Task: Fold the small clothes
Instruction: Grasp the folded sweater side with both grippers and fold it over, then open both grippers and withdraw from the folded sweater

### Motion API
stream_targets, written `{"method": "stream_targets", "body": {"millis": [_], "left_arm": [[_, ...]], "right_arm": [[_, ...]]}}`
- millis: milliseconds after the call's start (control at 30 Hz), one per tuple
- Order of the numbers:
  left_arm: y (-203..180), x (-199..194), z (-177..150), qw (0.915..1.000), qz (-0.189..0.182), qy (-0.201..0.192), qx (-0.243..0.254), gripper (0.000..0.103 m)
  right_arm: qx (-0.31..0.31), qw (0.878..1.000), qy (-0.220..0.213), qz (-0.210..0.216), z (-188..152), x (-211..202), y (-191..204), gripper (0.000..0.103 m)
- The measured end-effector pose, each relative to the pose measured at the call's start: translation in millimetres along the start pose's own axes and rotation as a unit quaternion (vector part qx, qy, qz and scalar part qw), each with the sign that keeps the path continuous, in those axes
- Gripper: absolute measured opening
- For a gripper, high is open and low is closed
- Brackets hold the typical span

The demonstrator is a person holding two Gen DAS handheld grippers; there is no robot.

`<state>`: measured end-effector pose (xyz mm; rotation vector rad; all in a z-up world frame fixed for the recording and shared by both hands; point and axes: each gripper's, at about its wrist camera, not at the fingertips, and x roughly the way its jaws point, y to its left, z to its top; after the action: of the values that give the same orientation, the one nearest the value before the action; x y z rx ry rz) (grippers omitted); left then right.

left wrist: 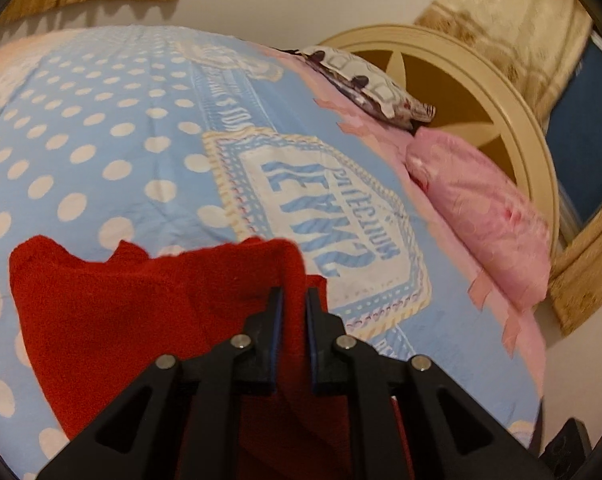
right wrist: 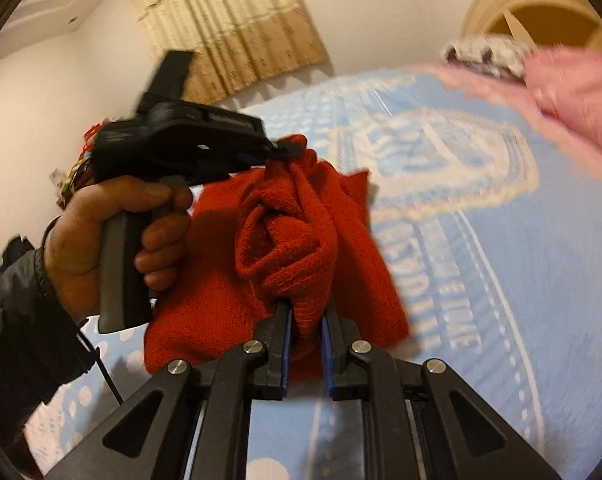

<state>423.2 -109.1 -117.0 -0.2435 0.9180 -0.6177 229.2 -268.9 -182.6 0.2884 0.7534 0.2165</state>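
Writing: on the bedsheet point(left wrist: 101, 128) a printed badge point(left wrist: 321, 216) is seen upside down; its letters cannot be read with certainty.
Count: one red knitted garment point(right wrist: 297, 224), two grippers, two pillows, pink point(left wrist: 481, 216) and patterned point(left wrist: 365, 80).
Left gripper point(left wrist: 294, 300): nearly closed, a fold of the garment is pinched between the jaws.
Right gripper point(right wrist: 307, 312): nearly closed on a bunched part of the garment.
Garment place: held over the bedsheet between both grippers.
Hidden: the garment's lower part is covered by the grippers; the right view is blurred.
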Motion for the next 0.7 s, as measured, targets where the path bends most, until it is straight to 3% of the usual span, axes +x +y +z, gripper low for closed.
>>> {"method": "stream_targets", "body": {"millis": [67,167,233,333,433,567,600,700], "left_arm": [[-9.4,-7.3,-1.3,0.9998,-0.006,-0.012,0.016,0.012],[-20.4,-28.3,-6.3,0.9987,0.009,-0.03,0.041,0.033],[-22.0,-45.8,-14.9,0.997,0.016,-0.049,0.058,0.055],[-21.8,-67.9,-35.5,0.9925,0.051,-0.064,0.09,0.057],[-17.5,-80.9,-60.1,0.9899,0.066,-0.074,0.101,0.061],[-14.1,-82.7,-86.8,0.9876,0.084,-0.075,0.11,0.061],[-13.8,-79.0,-91.2,0.989,0.079,-0.065,0.107,0.064],[-16.2,-68.1,-101.6,0.9886,0.085,-0.056,0.111,0.07]], "right_arm": [[0.018,1.0,0.004,0.006,-0.5,-0.1,-9.4,0.013],[0.017,1.0,-0.007,-0.011,0.3,-9.4,-11.6,0.02],[0.012,0.999,-0.029,-0.039,0.7,-20.6,-13.1,0.043],[0.0,0.995,-0.082,-0.064,7.8,-44.0,-6.8,0.046],[-0.044,0.994,-0.102,-0.022,23.2,-50.6,18.3,0.046],[-0.072,0.993,-0.057,0.079,48.8,-21.2,40.6,0.046],[-0.069,0.994,-0.039,0.079,52.9,-9.9,40.4,0.046],[-0.042,0.998,0.038,0.025,61.7,38.1,21.2,0.046]]}}
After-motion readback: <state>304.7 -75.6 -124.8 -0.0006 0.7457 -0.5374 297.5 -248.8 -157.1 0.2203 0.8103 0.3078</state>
